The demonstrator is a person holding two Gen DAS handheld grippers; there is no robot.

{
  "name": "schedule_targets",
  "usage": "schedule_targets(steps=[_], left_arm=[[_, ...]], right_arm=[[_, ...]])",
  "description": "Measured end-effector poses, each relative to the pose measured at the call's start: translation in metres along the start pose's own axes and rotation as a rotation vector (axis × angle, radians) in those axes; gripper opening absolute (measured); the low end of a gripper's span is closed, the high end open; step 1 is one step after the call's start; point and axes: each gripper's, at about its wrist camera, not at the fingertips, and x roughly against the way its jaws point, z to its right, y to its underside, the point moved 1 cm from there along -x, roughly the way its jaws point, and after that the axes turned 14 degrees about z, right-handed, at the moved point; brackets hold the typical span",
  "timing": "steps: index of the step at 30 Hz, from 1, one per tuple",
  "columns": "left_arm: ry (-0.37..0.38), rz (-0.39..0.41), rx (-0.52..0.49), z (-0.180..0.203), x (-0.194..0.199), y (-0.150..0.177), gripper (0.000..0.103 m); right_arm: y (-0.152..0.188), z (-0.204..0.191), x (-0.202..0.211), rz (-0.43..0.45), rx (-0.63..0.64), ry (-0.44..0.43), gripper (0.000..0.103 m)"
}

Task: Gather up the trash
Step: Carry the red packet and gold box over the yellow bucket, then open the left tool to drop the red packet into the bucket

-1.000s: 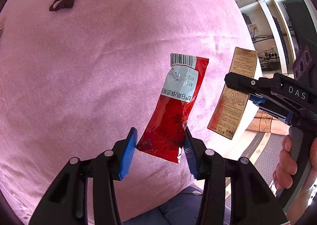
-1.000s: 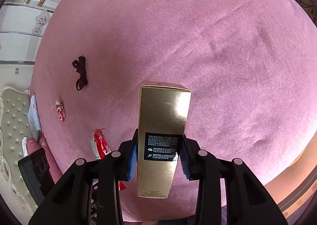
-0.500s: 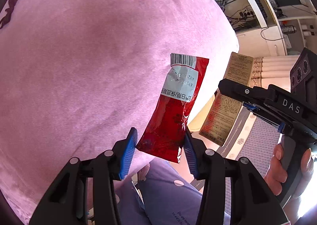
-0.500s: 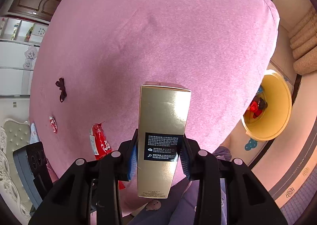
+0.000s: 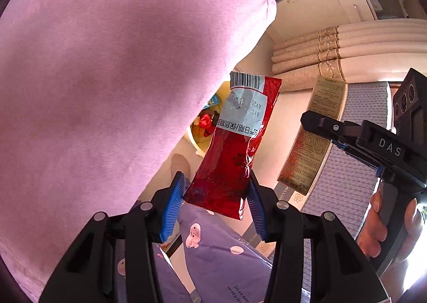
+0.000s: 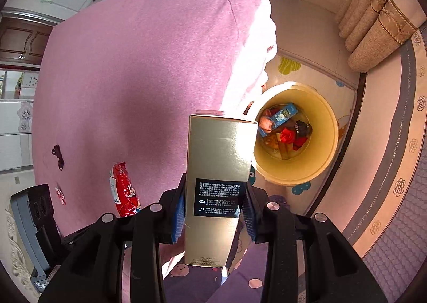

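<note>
Two light things are clamped low down: a crinkly wrapper (image 5: 234, 143) in the left gripper (image 5: 216, 204), a stiff box (image 6: 217, 183) in the right gripper (image 6: 213, 212).

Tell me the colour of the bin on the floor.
Yellow; the bin shows best in the right wrist view.

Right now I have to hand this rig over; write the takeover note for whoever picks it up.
Left tongs: shut on the red wrapper, held in the air.
Right tongs: shut on the gold carton.
Yellow bin: on the floor beside the pink bed, already holding several scraps.
Done: both pieces are lifted off the bed.
Left: drop both into the bin, then fetch the small red wrapper near the bed's edge. The dark bow may not be trash.
</note>
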Motion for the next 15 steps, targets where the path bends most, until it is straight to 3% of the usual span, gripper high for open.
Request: schedule_targets(steps=[5,11,13,14,15], left_arm=[[0.005,-0.057,-0.025,0.054,-0.05,-0.009,0.047],[0.013,-0.105,-0.069,0.095,-0.082,-0.009,0.047],[0.028,-0.125,-0.075,0.104,-0.089,-0.011,0.059],[0.02,-0.134,-0.08,0.107,-0.092,-0.012,0.077],[0.005,-0.137,-0.087,0.107,-0.093,-0.011,0.083]], right_arm=[[-0.013,0.058,-0.001,-0.041,-0.005,0.03,0.036],[-0.026,0.096,-0.004,-0.074,0.014,0.05,0.036],[-0.03,0.105,-0.004,-0.072,0.025,0.08,0.037],[-0.032,0.11,-0.004,-0.074,0.035,0.104,0.039],[-0.034,0.115,-0.004,-0.075,0.038,0.12,0.041]])
